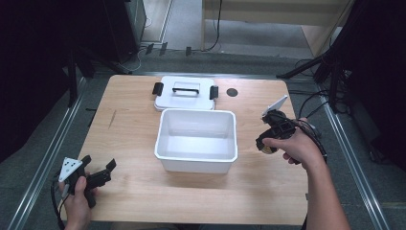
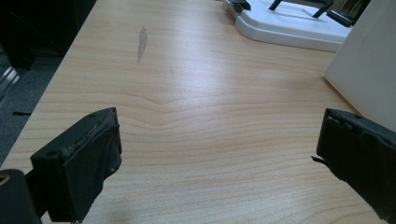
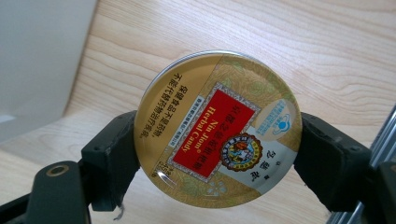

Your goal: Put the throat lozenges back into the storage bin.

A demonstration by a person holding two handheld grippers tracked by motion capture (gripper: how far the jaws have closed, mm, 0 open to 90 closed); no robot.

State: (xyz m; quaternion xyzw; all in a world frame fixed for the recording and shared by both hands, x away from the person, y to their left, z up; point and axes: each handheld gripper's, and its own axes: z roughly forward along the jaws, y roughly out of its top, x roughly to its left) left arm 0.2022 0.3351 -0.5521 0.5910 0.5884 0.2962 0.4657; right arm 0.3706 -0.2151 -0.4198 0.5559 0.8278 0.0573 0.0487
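- Right gripper (image 3: 217,140) first: its two black jaws are pressed against opposite edges of a round gold candy tin (image 3: 218,125), and the printed lid, red label reading "Herbal Candy", faces the camera square-on.
- The tin looks clear of the wood here, carried in the air rather than resting, though the exact height is hard to call.
- From the high view, that same right gripper (image 1: 267,139) sits off the right side of the white bin (image 1: 197,160), the tin (image 1: 269,148) a small gold spot under the hand.
- The key relation: the open bin lies to the left of the held tin, near but not touching, and the right hand is plainly the nearer one to it.
- A round tin has no long axis to fuss over; my read is that a short carry leftward over the rim is all a drop would need.
- Over to the left gripper (image 2: 217,154): jaws spread wide, nothing between them but bare table (image 2: 196,93).
- In the high view it (image 1: 98,175) hangs low at the near-left corner, well apart from the bin.
- Behind the bin, touching its far wall or just beside it, lies the white lid (image 1: 184,98) with its black handle and clips, flat on the table.
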